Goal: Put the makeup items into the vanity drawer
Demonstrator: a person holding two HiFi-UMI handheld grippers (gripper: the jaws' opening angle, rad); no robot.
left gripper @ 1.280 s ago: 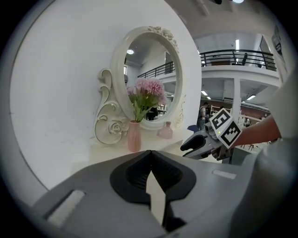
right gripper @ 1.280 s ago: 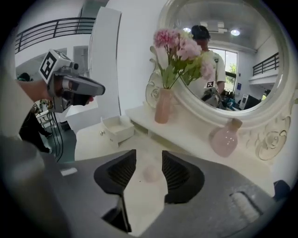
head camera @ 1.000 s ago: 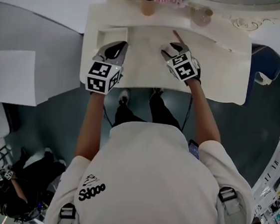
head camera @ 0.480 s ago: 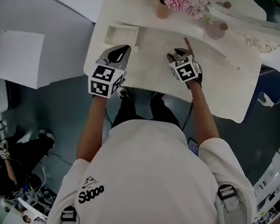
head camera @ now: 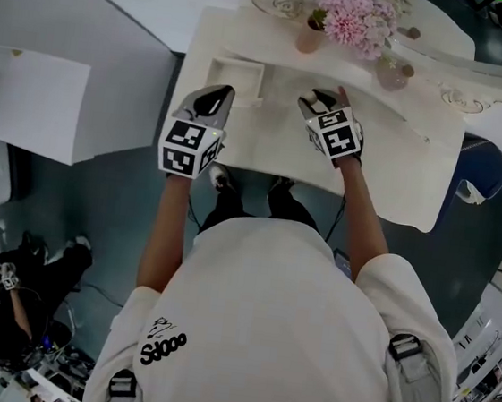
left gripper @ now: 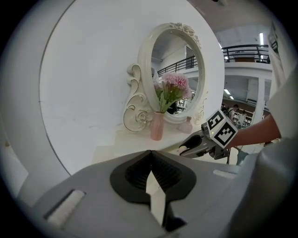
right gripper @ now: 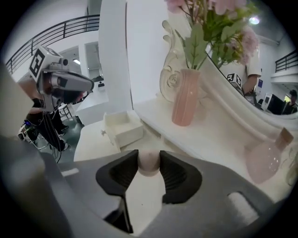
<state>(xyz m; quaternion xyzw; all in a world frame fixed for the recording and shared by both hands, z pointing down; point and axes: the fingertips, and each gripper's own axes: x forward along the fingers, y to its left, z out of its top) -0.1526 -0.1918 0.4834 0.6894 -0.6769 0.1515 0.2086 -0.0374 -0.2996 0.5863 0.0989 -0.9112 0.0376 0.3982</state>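
My right gripper (right gripper: 149, 159) has a pale pink rounded makeup sponge (right gripper: 149, 165) between its jaws. The jaws are closing and both pads touch the sponge. In the head view this gripper (head camera: 315, 98) is over the middle of the white vanity top (head camera: 391, 157). The left gripper view shows it from the side (left gripper: 186, 148) with the sponge at its tip. The small white drawer (head camera: 236, 77) stands open at the back left, also seen from the right gripper (right gripper: 122, 128). My left gripper (head camera: 210, 101) hovers just in front of the drawer, shut and empty (left gripper: 150, 153).
A pink vase (head camera: 309, 38) with pink flowers (head camera: 353, 14) and a pink bottle (head camera: 393, 74) stand along the back by the oval mirror (left gripper: 179, 69). White panels (head camera: 28, 98) lie at the left. The person's legs are under the table's front edge.
The right gripper's jaws have come in around the sponge. The head view has shifted, so the vanity sits a little further right. Both grippers stay over the table.
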